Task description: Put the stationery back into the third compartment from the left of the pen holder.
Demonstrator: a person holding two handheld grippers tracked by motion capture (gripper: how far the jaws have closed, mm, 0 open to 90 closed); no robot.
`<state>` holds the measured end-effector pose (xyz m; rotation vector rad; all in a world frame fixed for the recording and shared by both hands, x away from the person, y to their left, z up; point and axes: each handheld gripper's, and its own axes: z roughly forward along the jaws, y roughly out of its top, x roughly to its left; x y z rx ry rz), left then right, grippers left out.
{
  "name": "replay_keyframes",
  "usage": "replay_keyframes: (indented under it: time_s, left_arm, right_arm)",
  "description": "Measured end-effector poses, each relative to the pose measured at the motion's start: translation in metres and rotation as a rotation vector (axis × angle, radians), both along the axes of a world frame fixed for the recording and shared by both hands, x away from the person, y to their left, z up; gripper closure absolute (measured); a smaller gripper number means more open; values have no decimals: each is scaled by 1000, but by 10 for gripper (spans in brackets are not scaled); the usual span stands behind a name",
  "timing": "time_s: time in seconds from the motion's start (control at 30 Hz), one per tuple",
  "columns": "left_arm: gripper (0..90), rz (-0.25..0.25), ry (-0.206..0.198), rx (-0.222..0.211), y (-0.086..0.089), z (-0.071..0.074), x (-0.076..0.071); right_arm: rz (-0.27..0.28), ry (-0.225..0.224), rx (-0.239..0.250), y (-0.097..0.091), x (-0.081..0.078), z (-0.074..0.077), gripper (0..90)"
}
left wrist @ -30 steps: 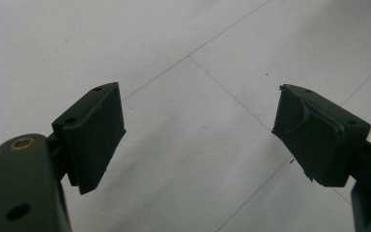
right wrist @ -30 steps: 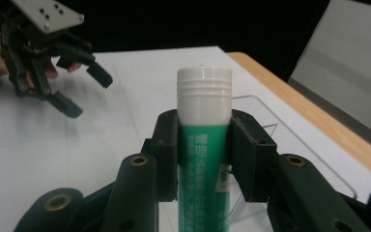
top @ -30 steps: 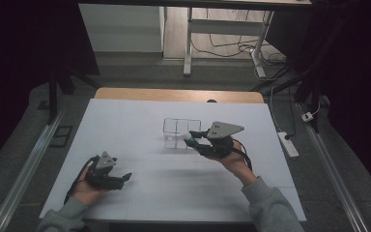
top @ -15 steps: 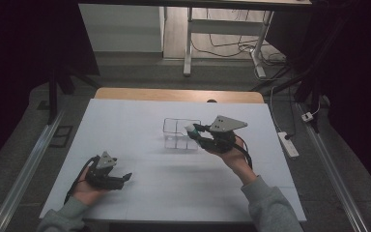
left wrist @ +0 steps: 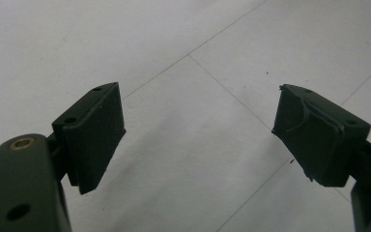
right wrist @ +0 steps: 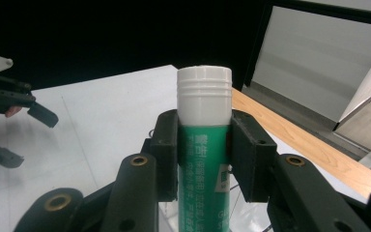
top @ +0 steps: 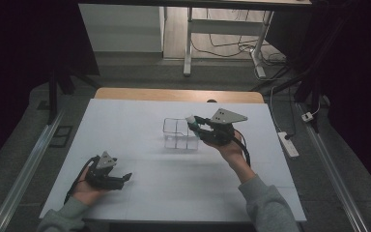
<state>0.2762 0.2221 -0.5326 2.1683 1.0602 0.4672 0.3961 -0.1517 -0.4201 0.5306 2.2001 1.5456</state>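
The right gripper (top: 193, 124), raised over the clear box (top: 179, 135), clamps a green glue stick (right wrist: 204, 145); the left gripper (top: 124, 179) rests low, jaws apart.

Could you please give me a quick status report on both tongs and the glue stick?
Right tongs shut on glue stick, above clear box. Left tongs open, holding nothing, low over white table. Nothing in the way.

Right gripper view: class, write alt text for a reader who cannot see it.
A green glue stick with a white cap stands clamped between the right claw's two black pads. Behind lie a white table and, far left, the left claw.
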Motion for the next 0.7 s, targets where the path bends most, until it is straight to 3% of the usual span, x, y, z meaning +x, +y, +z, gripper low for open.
replay_keyframes:
  time_s: [0.43,0.7]
  left_arm:
    - [180,-1,6,0,1,-1,1]
    - [179,-1,5,-3,1,0,0]
  right_arm:
    - [-57,7,43,11,29,-9,654]
    - [-92,37,72,15,44,-19,653]
